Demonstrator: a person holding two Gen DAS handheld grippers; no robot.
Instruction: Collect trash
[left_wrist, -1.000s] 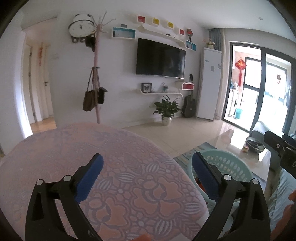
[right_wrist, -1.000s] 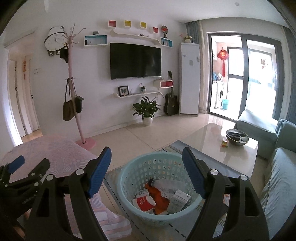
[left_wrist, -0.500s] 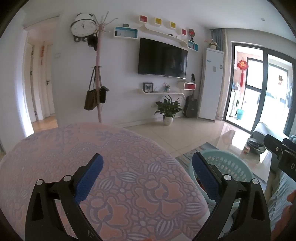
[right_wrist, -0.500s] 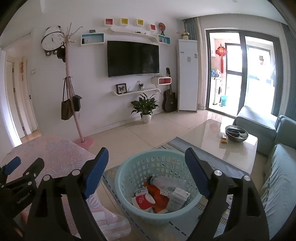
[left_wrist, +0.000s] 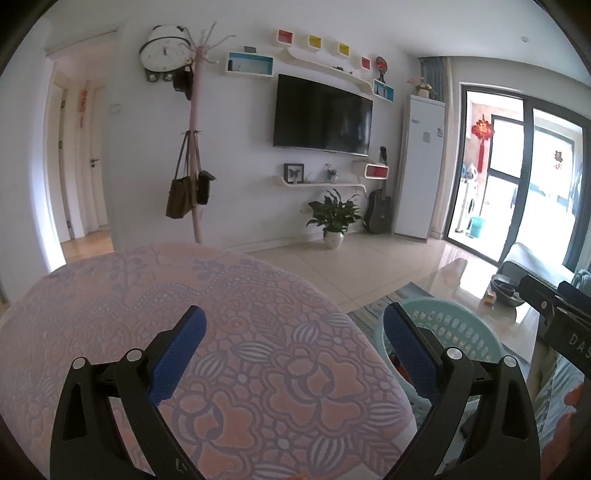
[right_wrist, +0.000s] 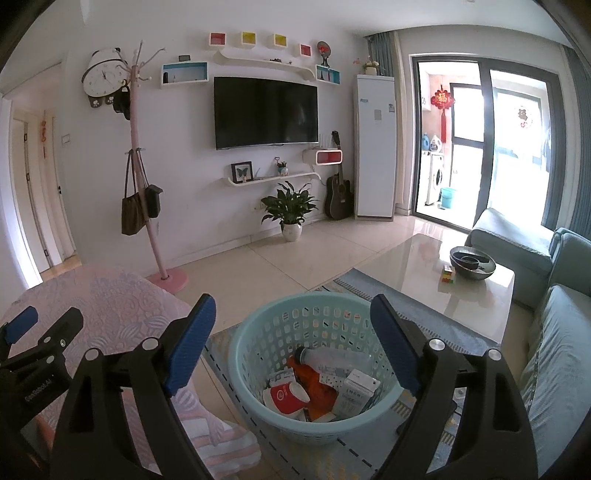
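basket on the rug, between cloth-covered seat and bench

the basket (right_wrist: 314, 369) held a bottle (right_wrist: 332, 356), a cup (right_wrist: 286, 397) and a carton (right_wrist: 356, 393); a bowl (right_wrist: 472, 262) sat on the bench (right_wrist: 424, 258), behind and right.

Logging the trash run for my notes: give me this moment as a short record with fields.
basket: light blue basket on the rug
contents: clear bottle, red and white cup, white carton
left tongs: open, empty, over the pink patterned cover
right tongs: open, empty, above the basket
coffee table: dark bowl
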